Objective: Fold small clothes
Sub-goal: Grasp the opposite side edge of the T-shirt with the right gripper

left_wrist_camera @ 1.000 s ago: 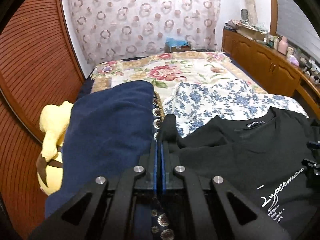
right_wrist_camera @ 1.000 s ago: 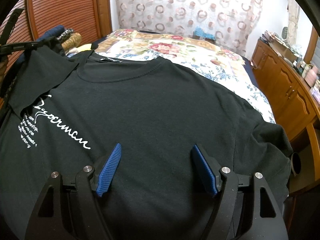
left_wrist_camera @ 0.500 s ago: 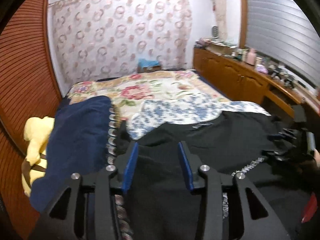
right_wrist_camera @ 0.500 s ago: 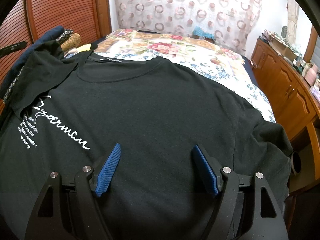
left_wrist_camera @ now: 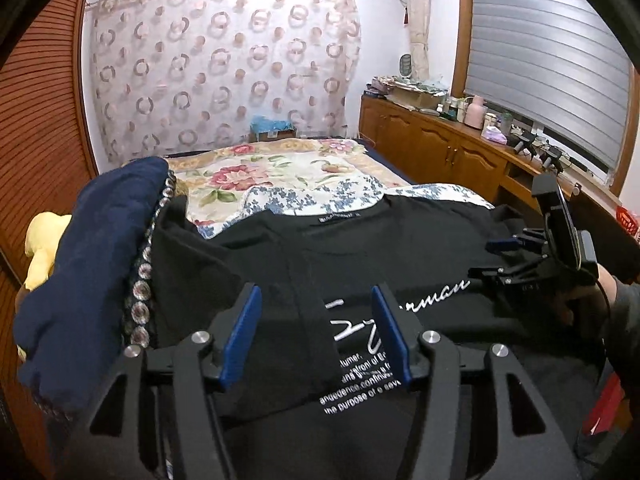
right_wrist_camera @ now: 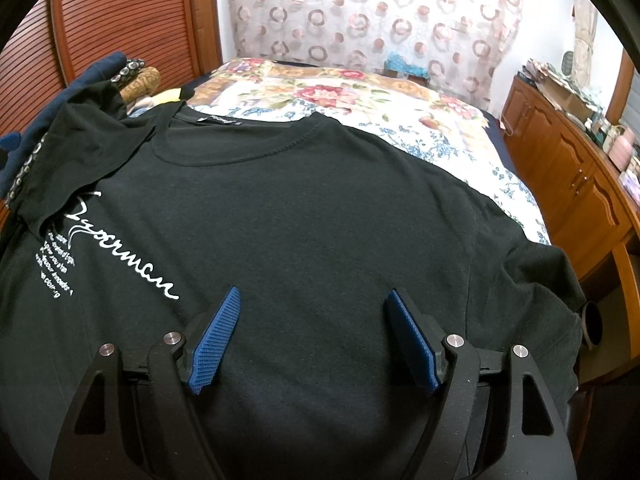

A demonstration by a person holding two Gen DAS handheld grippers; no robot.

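A black T-shirt [right_wrist_camera: 320, 208] with white script lies spread face up on the bed; it also shows in the left wrist view [left_wrist_camera: 400, 248]. Its left sleeve [left_wrist_camera: 240, 280] is folded in over the chest and covers the start of the script. My left gripper [left_wrist_camera: 316, 300] is open and empty just above that folded sleeve. My right gripper [right_wrist_camera: 312, 304] is open and empty above the shirt's lower middle; it also shows at the right of the left wrist view [left_wrist_camera: 516, 256].
A navy garment with a patterned trim [left_wrist_camera: 96, 264] lies piled at the shirt's left, next to a yellow plush toy [left_wrist_camera: 40, 248]. A floral bedspread [left_wrist_camera: 272, 168] lies beyond. Wooden cabinets [right_wrist_camera: 576, 184] run along the right; a slatted wooden wall [left_wrist_camera: 44, 120] stands left.
My left gripper opened, let go of the sleeve, which now lies folded over the chest, and drew back and up. My right gripper stayed open and still.
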